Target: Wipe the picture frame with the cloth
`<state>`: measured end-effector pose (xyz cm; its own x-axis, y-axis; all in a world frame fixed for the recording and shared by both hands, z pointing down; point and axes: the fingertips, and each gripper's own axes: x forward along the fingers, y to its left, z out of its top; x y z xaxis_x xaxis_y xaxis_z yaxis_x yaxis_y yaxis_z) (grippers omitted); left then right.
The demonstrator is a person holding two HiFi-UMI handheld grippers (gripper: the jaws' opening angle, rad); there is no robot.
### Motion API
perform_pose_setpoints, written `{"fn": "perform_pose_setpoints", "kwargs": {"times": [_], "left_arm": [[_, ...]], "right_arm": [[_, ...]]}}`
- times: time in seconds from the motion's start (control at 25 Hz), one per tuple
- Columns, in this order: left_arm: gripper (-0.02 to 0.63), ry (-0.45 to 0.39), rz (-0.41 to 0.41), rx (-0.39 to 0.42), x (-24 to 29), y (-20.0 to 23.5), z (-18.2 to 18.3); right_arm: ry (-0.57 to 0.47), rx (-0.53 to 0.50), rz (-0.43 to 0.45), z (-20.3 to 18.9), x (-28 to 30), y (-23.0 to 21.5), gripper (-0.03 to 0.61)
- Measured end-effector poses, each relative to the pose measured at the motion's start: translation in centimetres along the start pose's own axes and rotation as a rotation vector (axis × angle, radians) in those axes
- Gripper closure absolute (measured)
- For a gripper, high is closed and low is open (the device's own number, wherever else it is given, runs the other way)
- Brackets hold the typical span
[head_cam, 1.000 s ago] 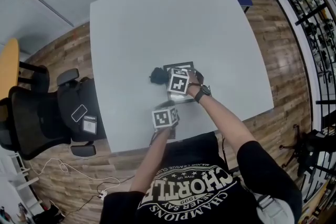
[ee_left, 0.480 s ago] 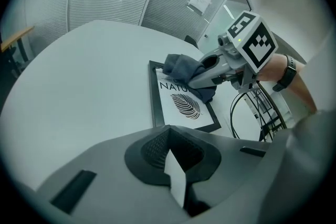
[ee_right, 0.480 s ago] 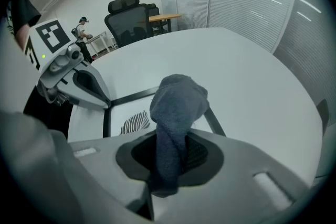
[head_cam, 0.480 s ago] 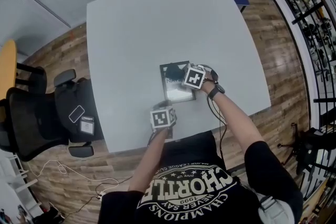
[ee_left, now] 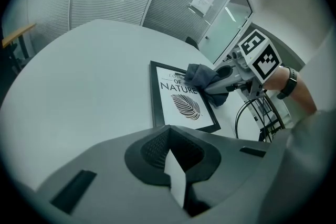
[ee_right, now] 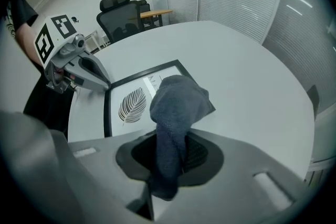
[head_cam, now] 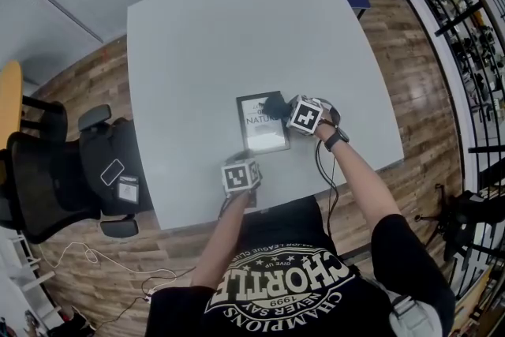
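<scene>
Nearest the person, the left gripper (ee_left: 172, 165), jaws together and empty, points at the near edge of the picture frame (ee_left: 181, 103), which lies flat on the white table (head_cam: 205, 43). At the frame's far right corner, the right gripper (ee_right: 170, 162) clamps the cloth (ee_right: 177, 102). Cloth: soft, light, bunched. Frame: rigid, probably glazed and liable to slide; best steadied at its border.

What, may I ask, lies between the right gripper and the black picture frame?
The dark blue-grey cloth, pinched in its jaws, seen in the right gripper view.
</scene>
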<state>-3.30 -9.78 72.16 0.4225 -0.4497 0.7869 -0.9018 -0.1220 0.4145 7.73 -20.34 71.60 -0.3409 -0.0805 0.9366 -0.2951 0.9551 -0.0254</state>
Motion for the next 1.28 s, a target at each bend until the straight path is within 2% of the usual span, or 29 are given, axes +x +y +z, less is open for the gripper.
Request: {"fn": "perform_pose_setpoints", "kwargs": {"times": [0.12,0.2,0.28,0.44,0.6,0.84,0.96,1.16,1.28], "left_arm": [[0.611,-0.003,0.0,0.004,0.0,-0.1,0.0],[0.611,-0.007,-0.008,-0.013,0.1,0.0,0.0],[0.611,-0.01,-0.024,-0.053,0.0,0.1,0.1],[0.611,-0.006,-0.047,-0.098,-0.1,0.1,0.0],[0.611,-0.005,-0.042,-0.077,-0.1,0.0,-0.1],[0.611,-0.003,-0.023,-0.029,0.0,0.3,-0.1],[0.611,-0.006,-0.021,-0.015,-0.1,0.2,-0.1],[0.611,-0.005,-0.03,-0.025,-0.2,0.2,-0.1],[0.611,-0.005,-0.031,-0.026,-0.2,0.1,-0.1]], "right_arm": [[-0.082,0.061,0.014,2.7,-0.5,0.8,0.509],[-0.172,0.079,0.077,6.0,-0.3,2.5,0.508],[-0.236,0.05,0.142,9.3,0.4,4.7,0.508],[-0.184,-0.06,0.144,12.0,2.4,7.1,0.508],[-0.102,-0.09,0.149,10.7,4.5,8.1,0.508],[-0.038,0.011,0.122,6.8,4.1,6.1,0.508],[-0.042,0.058,0.116,4.5,3.2,5.2,0.508],[-0.106,0.143,0.091,1.9,1.5,3.4,0.508],[-0.066,0.167,0.053,-0.2,0.6,2.7,0.508]]}}
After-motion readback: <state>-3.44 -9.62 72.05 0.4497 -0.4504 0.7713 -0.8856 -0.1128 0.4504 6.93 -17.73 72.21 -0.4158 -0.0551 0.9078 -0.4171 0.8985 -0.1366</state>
